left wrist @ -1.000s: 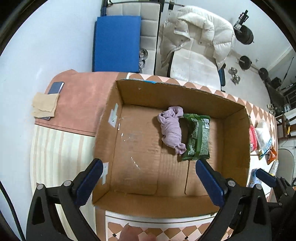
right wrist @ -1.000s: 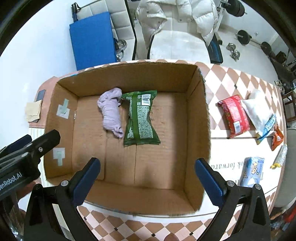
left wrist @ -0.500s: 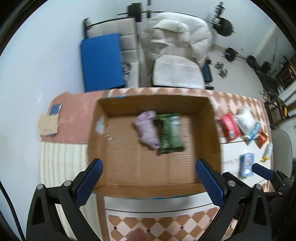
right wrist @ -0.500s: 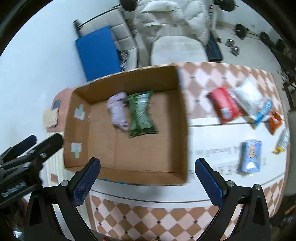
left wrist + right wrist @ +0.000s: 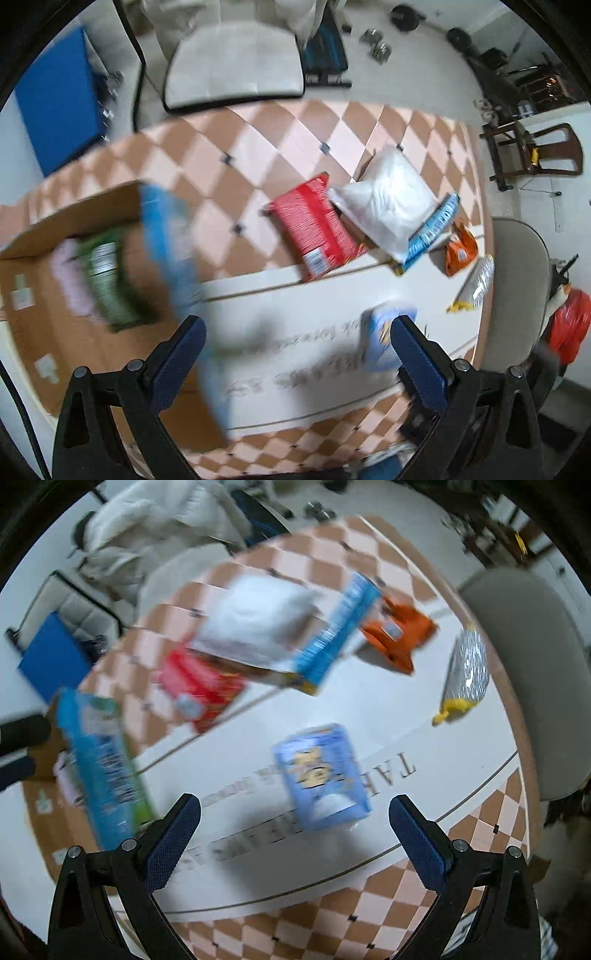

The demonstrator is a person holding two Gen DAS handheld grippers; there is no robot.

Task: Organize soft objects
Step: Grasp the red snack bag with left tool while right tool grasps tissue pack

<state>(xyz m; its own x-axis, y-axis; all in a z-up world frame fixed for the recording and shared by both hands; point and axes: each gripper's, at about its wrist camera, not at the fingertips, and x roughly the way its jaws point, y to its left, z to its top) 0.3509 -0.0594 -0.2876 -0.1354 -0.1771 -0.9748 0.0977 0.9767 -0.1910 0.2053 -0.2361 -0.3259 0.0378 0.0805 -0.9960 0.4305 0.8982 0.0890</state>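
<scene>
From the left wrist, the left claw [image 5: 295, 354] is hanging spread and empty over the counter [image 5: 317, 295]. Left of the red packet [image 5: 314, 227] a cardboard box [image 5: 74, 218] is holding a green packet [image 5: 109, 277] and something pale pink; blur is hiding the labels.

From the right wrist, the right claw [image 5: 294, 829] is gaping wide, gripping nothing, just below a glossy light-blue pack [image 5: 321, 777] showing a cartoon figure. Beyond it a white pillowy bag [image 5: 258, 618] is lying beside an orange packet [image 5: 399, 633]. The counter's print is reading "TAK".
</scene>
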